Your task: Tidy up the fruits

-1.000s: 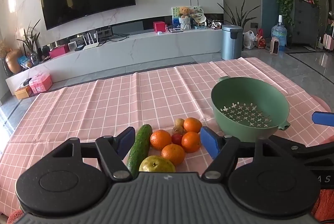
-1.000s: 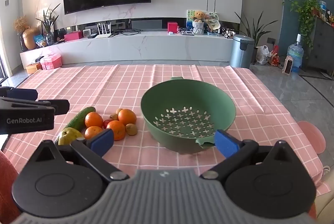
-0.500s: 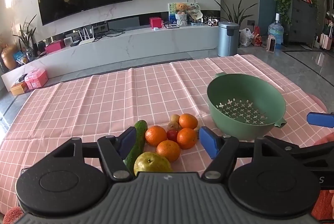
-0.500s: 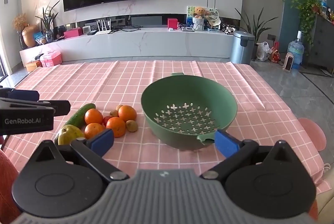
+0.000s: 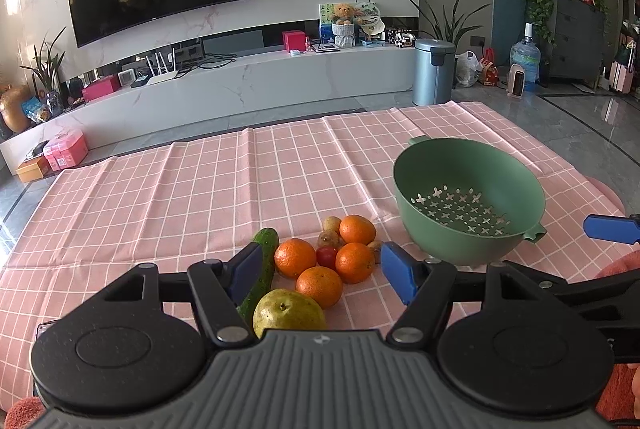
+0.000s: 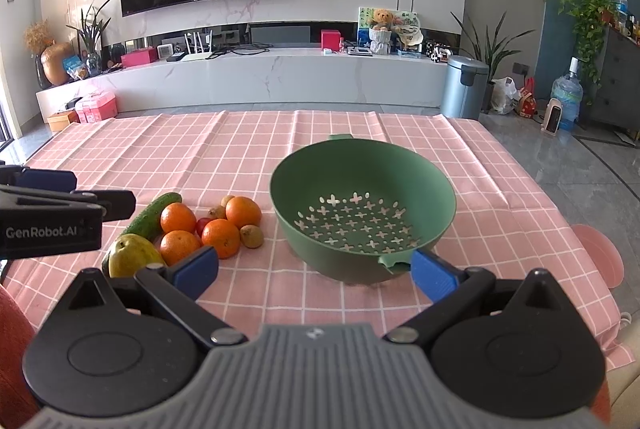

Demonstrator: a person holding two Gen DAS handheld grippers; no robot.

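Holding both grippers above the near edge of the worktop (image 5: 168,197), you have them pointing down toward the fruit and the bowl. Your left gripper (image 5: 322,271) has its jaws spread wide with nothing clamped; the fruit pile shows through the gap between the blue pads, lying on the cloth beyond them. Your right gripper (image 6: 316,271) also has its jaws spread wide and grips nothing; its right pad sits just in front of the near handle of the green colander (image 6: 362,185), though you cannot tell whether they touch.

The fruits lie in a tight cluster on the pink checked tablecloth (image 6: 240,145), just left of the colander. Four oranges (image 5: 354,261) are bunched together around a small red fruit (image 5: 327,256), with a few small brown fruits (image 6: 251,236) at the cluster's edge toward the colander. A cucumber (image 5: 262,271) lies along the left side of the pile, partly hidden behind your left gripper's left pad. A yellow-green pear (image 5: 288,311) sits nearest you, touching the cucumber.

The colander stands upright on the cloth with only its cross-shaped holes showing inside. In the right wrist view your left gripper (image 6: 60,213) reaches in from the left edge, above the cloth beside the cucumber.
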